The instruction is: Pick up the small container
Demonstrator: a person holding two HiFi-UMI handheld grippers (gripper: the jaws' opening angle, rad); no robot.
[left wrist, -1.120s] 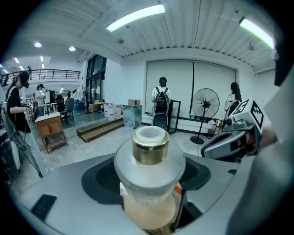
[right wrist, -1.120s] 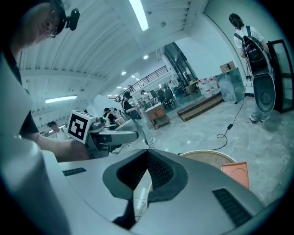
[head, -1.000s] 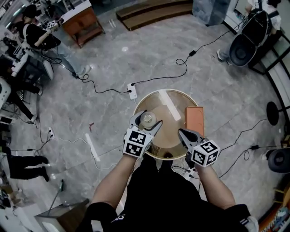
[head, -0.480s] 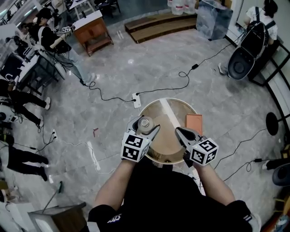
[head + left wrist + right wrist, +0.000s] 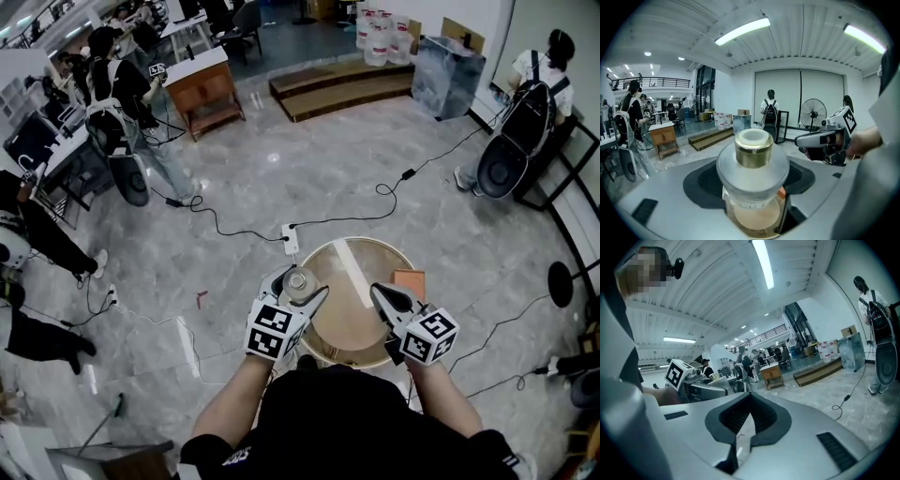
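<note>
The small container (image 5: 299, 281) is a clear jar with a gold cap (image 5: 753, 149) and pale contents. My left gripper (image 5: 297, 292) is shut on it, holding it upright above the left rim of the round wooden table (image 5: 354, 323). In the left gripper view the jar (image 5: 753, 197) fills the space between the jaws. My right gripper (image 5: 380, 294) hangs over the table's right side, shut with nothing in it; its jaws (image 5: 742, 427) meet in a narrow slit. The two grippers are apart, each visible in the other's view.
An orange-brown block (image 5: 409, 280) lies on the table's right edge. A power strip (image 5: 292, 239) and cables run over the grey floor beyond the table. Several people stand at desks at the left. A wooden desk (image 5: 208, 86) and a low platform (image 5: 342, 84) are at the back.
The jar stays clamped in my left gripper. The head view has tipped up, so the table and both grippers sit lower in frame and more of the room's far end shows.
</note>
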